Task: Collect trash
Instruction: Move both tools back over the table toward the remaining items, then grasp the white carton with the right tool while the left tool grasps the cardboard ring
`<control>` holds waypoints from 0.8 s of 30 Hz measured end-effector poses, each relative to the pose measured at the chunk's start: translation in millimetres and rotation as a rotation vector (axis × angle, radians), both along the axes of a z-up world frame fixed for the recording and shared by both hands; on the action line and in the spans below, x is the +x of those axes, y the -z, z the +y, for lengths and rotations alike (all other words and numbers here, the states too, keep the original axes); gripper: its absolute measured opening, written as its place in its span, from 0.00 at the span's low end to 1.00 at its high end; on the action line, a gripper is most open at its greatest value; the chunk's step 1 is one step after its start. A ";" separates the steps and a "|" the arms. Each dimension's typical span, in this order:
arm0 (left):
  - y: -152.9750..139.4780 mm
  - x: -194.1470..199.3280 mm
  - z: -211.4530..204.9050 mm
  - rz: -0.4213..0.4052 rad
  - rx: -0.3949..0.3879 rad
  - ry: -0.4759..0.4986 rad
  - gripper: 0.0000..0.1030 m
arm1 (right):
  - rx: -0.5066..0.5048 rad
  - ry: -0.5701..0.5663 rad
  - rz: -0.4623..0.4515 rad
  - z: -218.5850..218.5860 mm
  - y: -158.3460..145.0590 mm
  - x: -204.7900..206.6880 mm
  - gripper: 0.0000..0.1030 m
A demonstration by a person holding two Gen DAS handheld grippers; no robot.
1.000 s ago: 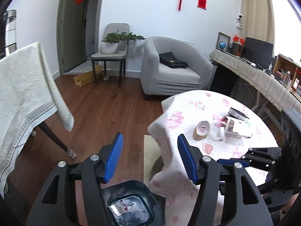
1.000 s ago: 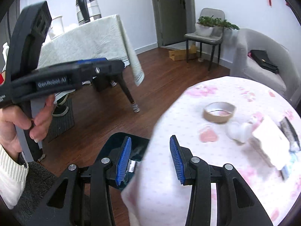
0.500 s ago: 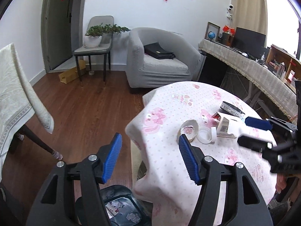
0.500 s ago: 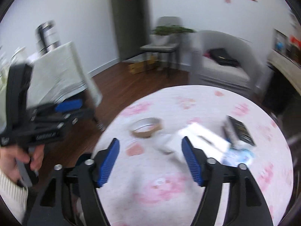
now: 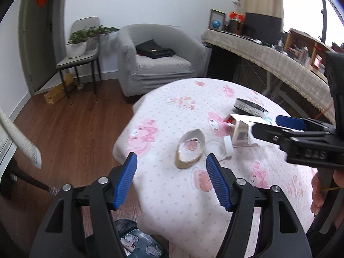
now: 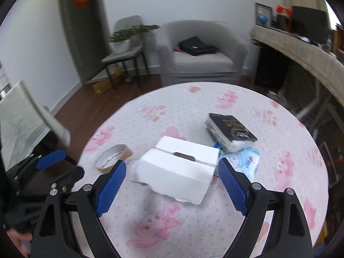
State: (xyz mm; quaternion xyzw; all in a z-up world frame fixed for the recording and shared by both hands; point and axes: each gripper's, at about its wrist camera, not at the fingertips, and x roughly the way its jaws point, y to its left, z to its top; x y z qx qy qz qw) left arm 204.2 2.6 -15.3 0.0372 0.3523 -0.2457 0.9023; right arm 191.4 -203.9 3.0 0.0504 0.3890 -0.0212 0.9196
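Right claw [image 6: 169,178], jaws just opening wide and empty, frames the torn white box [image 6: 178,167] lying mid-surface [image 6: 290,129] just beyond, long axis across the gap; left claw [image 5: 172,176], apart and empty, faces the tape ring [image 5: 190,149].
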 end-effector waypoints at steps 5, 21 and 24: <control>7.4 3.1 -11.8 0.007 0.016 0.057 0.68 | 0.014 0.061 0.018 -3.7 10.4 8.8 0.86; 24.7 22.0 -28.9 0.039 0.032 0.094 0.62 | 0.038 0.072 0.033 3.6 21.2 24.0 0.90; 27.2 22.9 -32.6 0.048 0.030 0.108 0.58 | 0.056 0.049 0.033 1.1 22.4 25.6 0.90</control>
